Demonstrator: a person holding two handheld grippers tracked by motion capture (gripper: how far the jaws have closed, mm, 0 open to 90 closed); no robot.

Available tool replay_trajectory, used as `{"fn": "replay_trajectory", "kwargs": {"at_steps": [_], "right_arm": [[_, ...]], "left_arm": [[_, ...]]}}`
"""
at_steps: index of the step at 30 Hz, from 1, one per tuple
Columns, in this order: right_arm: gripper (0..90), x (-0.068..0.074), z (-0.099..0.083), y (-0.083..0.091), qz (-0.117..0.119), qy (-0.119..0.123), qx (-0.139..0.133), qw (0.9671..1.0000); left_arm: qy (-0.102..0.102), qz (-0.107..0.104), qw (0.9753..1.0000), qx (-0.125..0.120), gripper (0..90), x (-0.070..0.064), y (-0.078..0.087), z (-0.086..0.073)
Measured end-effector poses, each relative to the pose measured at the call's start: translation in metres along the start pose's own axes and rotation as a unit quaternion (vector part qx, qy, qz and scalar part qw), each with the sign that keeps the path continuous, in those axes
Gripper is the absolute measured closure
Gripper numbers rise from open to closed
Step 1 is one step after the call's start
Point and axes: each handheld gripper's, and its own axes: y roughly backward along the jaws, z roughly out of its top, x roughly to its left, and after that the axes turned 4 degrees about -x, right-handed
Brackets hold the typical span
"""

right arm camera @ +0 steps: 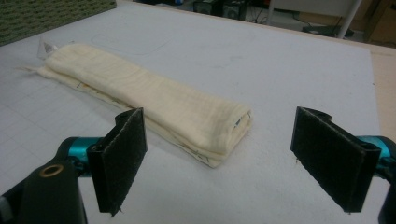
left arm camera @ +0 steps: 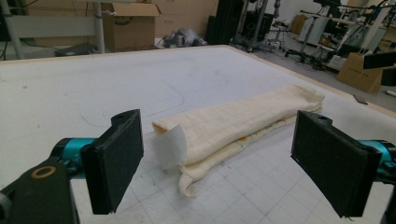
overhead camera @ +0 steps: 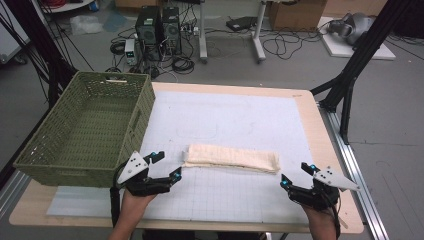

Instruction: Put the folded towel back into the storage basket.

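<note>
Currently folded cream towel point(overhead camera: 231, 158) lies on white gridded mat point(overhead camera: 240, 117) over wooden table point(overhead camera: 327, 150), green wicker basket point(overhead camera: 87, 127) at left. Left gripper point(overhead camera: 169, 166) and right gripper point(overhead camera: 295, 175) both gape wide, empty. Computer towers point(overhead camera: 159, 30) and cables on floor behind.

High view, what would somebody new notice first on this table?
Probably the folded cream cloth, lying as a long strip on the white mat near the table's front. An open gripper sits off each end of it, the left gripper and the right gripper, neither touching it. A green woven basket stands at the left edge.
</note>
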Motion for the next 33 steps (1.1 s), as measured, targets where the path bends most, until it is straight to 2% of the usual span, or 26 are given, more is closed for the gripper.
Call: {"fn": "replay_trajectory", "kwargs": {"at_steps": [10, 20, 33], "right_arm": [[17.1, -0.0044, -0.0024, 0.0003, 0.001, 0.0, 0.003, 1.0], [17.1, -0.0074, -0.004, 0.0003, 0.002, 0.0, 0.008, 1.0], [17.1, -0.0042, -0.0035, 0.0024, 0.004, 0.002, 0.008, 1.0]], "left_arm": [[-0.002, 0.004, 0.9999, 0.011, 16.6, -0.0021, -0.0028, -0.0013], [-0.004, 0.002, 0.9999, 0.01, 16.6, -0.0031, -0.0031, -0.0011], [-0.004, -0.002, 0.9998, 0.022, 17.4, -0.0074, -0.0067, -0.0011]]}}
